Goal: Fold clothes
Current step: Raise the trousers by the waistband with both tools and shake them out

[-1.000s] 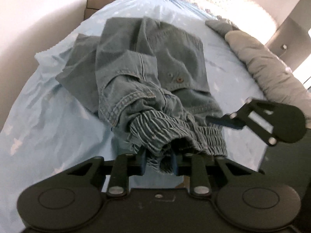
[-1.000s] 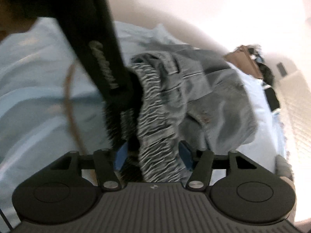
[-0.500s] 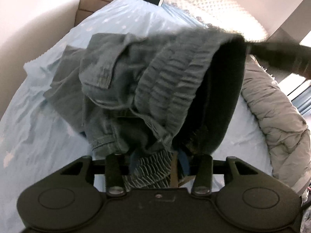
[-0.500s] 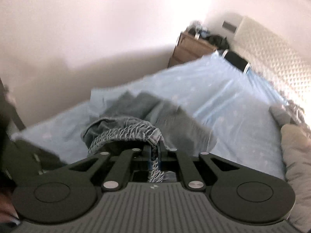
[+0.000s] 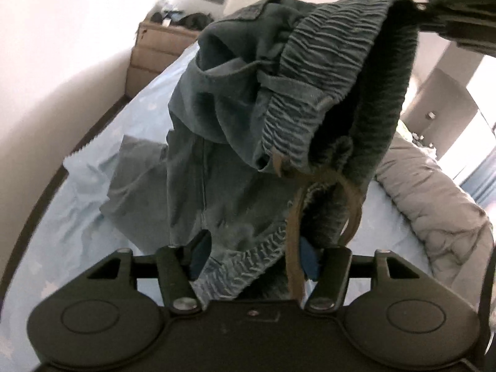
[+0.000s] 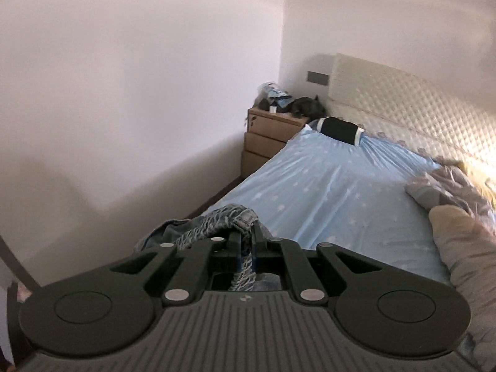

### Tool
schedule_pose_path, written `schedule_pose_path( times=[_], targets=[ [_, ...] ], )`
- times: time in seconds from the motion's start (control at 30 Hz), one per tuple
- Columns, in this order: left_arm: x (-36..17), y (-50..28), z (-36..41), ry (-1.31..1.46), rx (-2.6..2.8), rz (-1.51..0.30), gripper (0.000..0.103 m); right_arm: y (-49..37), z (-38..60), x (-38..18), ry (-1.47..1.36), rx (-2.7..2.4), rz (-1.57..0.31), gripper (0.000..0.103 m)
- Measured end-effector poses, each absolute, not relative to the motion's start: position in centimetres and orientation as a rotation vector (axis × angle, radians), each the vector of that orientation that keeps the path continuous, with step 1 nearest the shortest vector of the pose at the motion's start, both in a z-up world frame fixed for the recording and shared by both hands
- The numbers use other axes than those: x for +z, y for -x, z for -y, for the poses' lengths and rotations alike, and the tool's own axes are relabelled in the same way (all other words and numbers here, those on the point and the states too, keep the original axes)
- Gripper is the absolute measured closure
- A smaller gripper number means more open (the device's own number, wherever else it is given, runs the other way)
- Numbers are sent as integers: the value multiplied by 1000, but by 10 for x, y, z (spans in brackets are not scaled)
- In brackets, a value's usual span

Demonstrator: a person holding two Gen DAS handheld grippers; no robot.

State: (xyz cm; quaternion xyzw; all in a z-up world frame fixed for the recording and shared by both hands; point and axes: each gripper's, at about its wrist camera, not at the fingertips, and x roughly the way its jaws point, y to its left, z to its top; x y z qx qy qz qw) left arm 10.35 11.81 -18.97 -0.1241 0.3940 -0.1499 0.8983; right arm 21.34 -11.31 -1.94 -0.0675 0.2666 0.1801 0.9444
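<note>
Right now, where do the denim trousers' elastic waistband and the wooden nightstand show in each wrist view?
Left wrist view: the elastic waistband hangs across the upper middle, its lower stretch between the left tool's opening jaws; the wooden nightstand is upper left.
Right wrist view: waistband at lower centre, pinched in the shut right tool; nightstand at centre.
Shared landmark: the nightstand.

Faded blue-grey denim trousers with tan drawstring; pale blue star-patterned sheet; black grippers.
</note>
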Motion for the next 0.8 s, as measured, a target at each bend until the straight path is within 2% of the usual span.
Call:
schedule_pose_path(
  times=[0.17, 0.3, 0.4, 0.6, 0.63, 0.67, 0.7, 0.8],
  targets=[
    [-187, -90, -131, 215, -337, -874, 46, -213, 113, -19, 98, 318, -540, 99],
    [-209, -91, -138, 230, -337, -937, 46, -212, 124, -14, 12, 286, -555, 98],
    [-222, -97, -132, 257, -329, -984, 50, -211, 127, -12, -18, 274, -555, 98],
    [-233, -100, -112, 258, -363, -956, 49, -200, 128, -1, -32, 281, -529, 98],
    [-235, -102, -111, 279, -371, -960, 57, -198, 129, 0, -38, 282, -528, 98],
    [-237, -103, -111, 302, -382, -962, 77, -197, 130, 0, -42, 282, -528, 98],
    [-236, -104, -110, 304, -382, -959, 87, -196, 132, -2, -42, 281, -532, 98],
    [-227, -104, -108, 294, -366, -935, 94, -196, 142, -7, -36, 278, -548, 98]
  ],
)
